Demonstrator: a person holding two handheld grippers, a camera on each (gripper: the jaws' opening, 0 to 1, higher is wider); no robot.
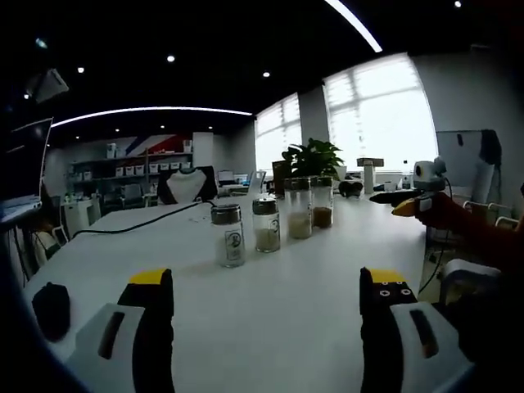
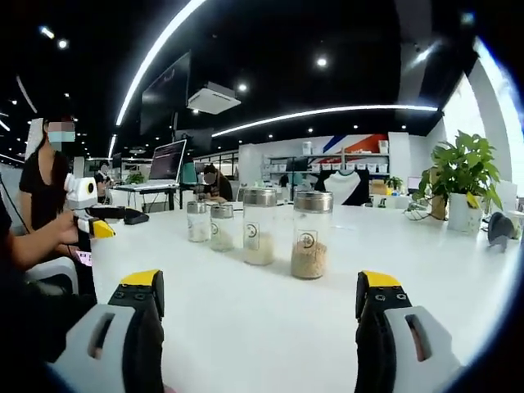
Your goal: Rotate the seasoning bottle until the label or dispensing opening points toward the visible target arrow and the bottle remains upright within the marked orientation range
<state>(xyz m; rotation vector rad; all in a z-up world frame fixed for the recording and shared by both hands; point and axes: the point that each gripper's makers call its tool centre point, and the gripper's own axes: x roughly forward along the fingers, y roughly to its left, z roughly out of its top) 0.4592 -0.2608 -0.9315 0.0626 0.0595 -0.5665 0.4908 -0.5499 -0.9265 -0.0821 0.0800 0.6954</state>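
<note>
Bottles stand ahead of both released grippers

Four clear glass seasoning bottles with round metal lids (image 1: 228,236) stand upright in a row on the smooth white bench (image 1: 311,286), well ahead of the left gripper (image 1: 266,291) and the right gripper (image 2: 258,295). Both are spread wide, yellow-tipped, holding nothing. A leafy potted plant (image 2: 463,176) stands beyond.

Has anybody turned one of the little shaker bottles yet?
Not that I can tell. Four seasoning bottles stand upright on the white table. The left gripper and right gripper are open and hold nothing. Grasping and rotating are left; I see no target arrow.
</note>
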